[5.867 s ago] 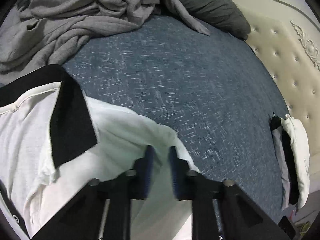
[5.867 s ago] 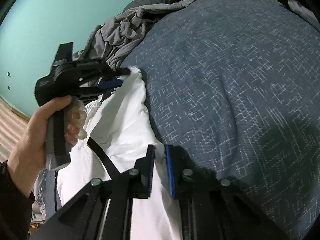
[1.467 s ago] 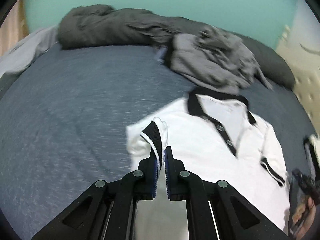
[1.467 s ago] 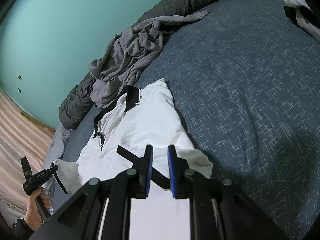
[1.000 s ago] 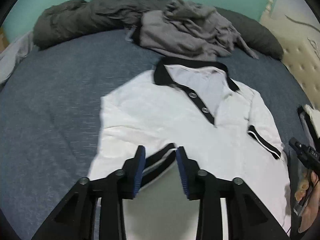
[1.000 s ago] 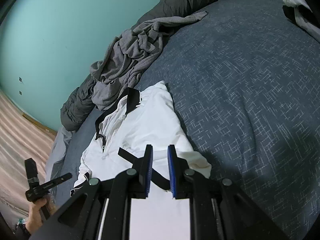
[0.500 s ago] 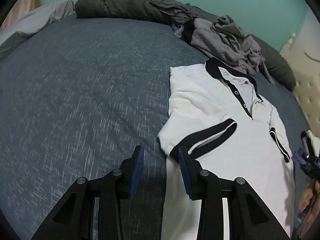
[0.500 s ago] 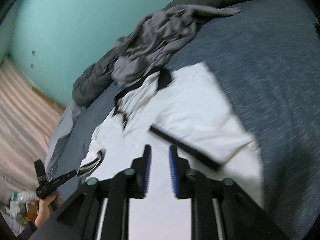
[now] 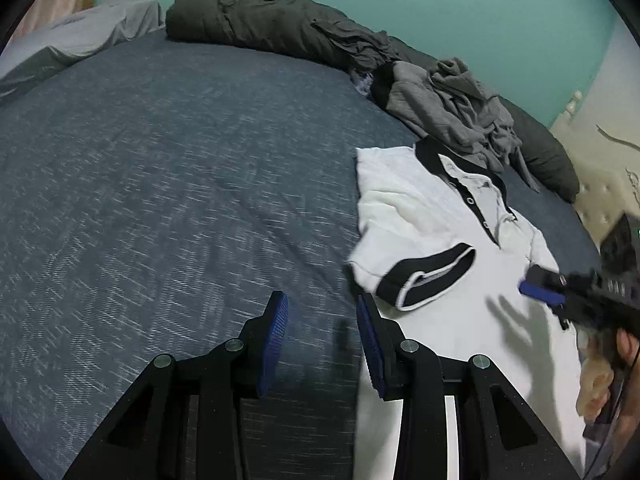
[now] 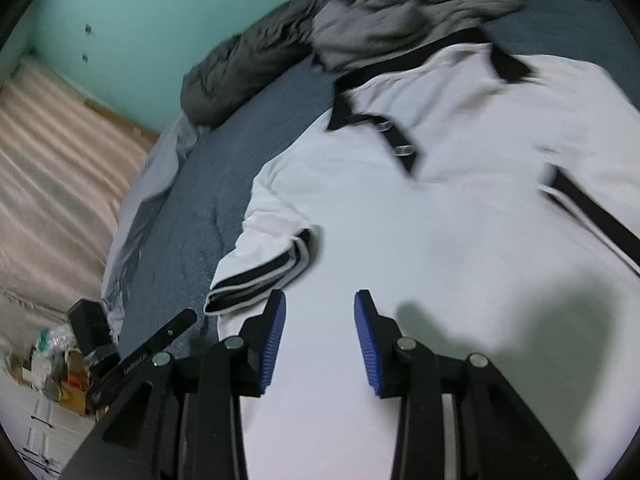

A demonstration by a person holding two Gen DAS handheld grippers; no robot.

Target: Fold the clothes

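White polo shirt (image 9: 432, 240) with black collar (image 9: 430, 156) and black-banded sleeves, lying face up and flat on the blue bed cover (image 9: 180, 184), its collar just beside the grey clothes heap (image 9: 444, 100). The sleeve (image 9: 428, 276) nearer the left gripper is folded in over the chest; the other sleeve (image 10: 592, 212) lies along the shirt's far side.

Left gripper (image 9: 322, 320): jaws part-open and empty, over bare cover just beside the shirt's side edge. Right gripper (image 10: 320, 312): jaws opening, nothing between them, over the shirt's lower front.

Handling, as judged: thin knit, light and limp, so it will sag and crease from any single pinch and may drag on the textured cover. The banded cuffs and the collar look stiffer. Likely best holds: side edge or hem corners, one per gripper, pinching both layers together.
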